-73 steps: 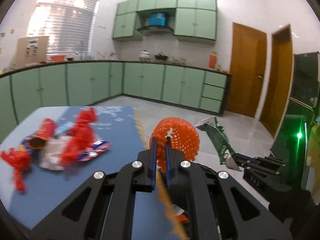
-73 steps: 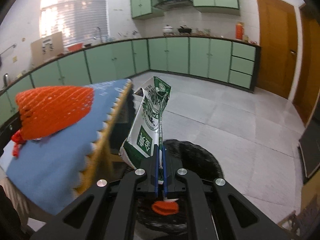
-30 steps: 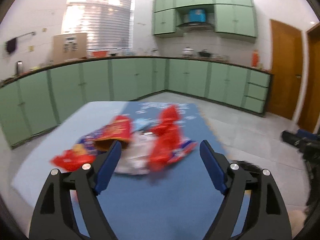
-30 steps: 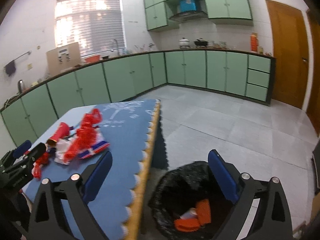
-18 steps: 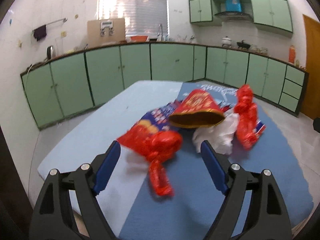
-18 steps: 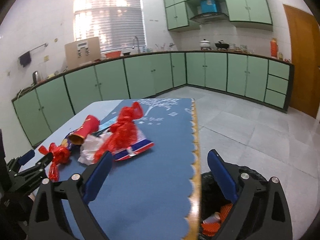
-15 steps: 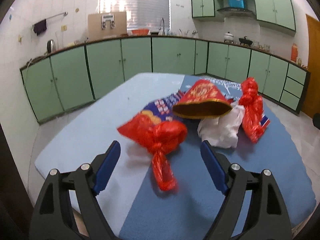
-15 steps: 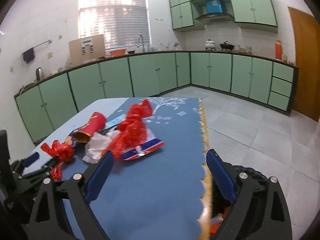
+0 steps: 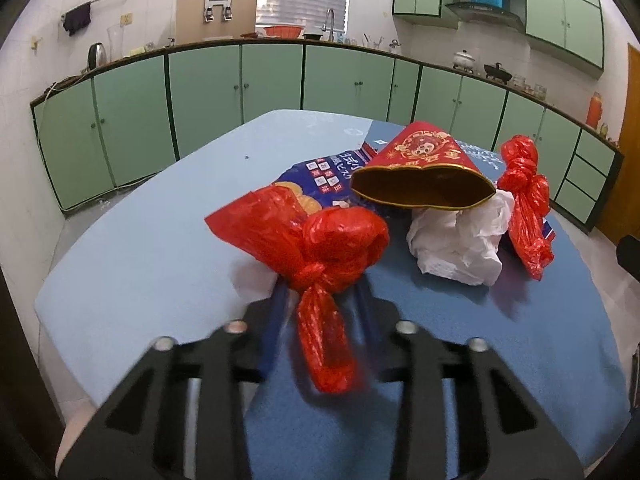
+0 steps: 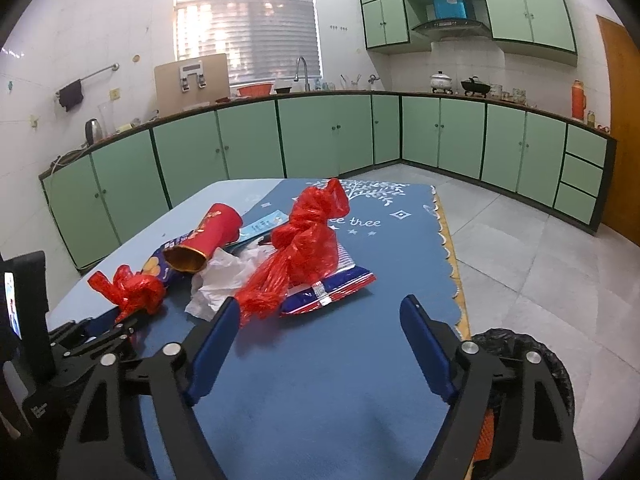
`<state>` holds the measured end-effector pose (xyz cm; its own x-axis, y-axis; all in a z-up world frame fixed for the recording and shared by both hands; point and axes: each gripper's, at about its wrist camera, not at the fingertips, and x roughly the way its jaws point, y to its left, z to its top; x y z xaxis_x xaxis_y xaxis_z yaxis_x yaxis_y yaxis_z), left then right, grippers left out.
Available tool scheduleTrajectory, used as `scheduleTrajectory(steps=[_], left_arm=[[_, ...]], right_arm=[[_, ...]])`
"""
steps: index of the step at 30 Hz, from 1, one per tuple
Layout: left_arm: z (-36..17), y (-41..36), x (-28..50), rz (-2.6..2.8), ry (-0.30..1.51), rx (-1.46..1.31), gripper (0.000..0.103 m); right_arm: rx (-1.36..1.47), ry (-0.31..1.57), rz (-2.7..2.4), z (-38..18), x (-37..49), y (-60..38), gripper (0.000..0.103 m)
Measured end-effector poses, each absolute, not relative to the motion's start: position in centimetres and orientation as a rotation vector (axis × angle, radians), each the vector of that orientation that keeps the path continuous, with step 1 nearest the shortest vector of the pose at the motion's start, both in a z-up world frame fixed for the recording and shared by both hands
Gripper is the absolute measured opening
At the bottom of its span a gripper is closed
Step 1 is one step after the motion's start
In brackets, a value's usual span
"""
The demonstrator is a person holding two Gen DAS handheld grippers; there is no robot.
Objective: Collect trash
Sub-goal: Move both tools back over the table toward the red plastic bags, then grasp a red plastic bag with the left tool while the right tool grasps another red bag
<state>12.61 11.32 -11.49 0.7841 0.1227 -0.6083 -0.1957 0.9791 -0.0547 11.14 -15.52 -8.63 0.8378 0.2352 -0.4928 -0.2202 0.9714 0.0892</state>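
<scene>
Two grippers over blue-clothed table (image 10: pixel 360 380) in green-cabinet kitchen: left gripper (image 9: pixel 322 300) narrowing around knotted red bag (image 9: pixel 320 248), right gripper (image 10: pixel 320 344) spread.

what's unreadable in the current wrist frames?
- Left gripper, left wrist view: motion-blurred as the jaws have just been closing around the knotted red bag; pad contact unclear.
- Trash bin, right wrist view: contents hidden behind the right gripper, cut by the edge.
- Blue snack packet: mostly covered by the red paper cone.
</scene>
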Motion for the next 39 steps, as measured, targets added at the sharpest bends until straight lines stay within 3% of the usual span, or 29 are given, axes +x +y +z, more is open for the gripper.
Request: scheduleTrajectory(steps=[14,18,26,29,33,39], left_arm=[[-8.2,11.6,11.0,0.209,0.464,-0.109,0.026],[-7.8,11.2,11.7,0.193,0.442,-0.113,0.025],[-7.8,10.8,12.6,0.166,0.421,-0.116,0.025],[-8.1,10.7,12.8,0.162,0.424,-0.113,0.025],[-8.3,10.9,12.9,0.158,0.434,-0.112,0.025],[-8.1,10.9,12.9,0.157,0.432,-0.107,0.025]], right_arm=[[0.037,0.559,0.277,-9.5,13.9,-12.7,0.061],[0.041,0.597,0.28,-10.2,15.2,-12.1,0.049],[0.047,0.647,0.271,-11.1,16.8,-11.1,0.042],[0.053,0.665,0.28,-11.3,17.2,-10.9,0.033],[0.046,0.682,0.3,-11.5,17.3,-10.5,0.008],[0.058,0.644,0.317,-10.7,16.6,-10.5,0.002]])
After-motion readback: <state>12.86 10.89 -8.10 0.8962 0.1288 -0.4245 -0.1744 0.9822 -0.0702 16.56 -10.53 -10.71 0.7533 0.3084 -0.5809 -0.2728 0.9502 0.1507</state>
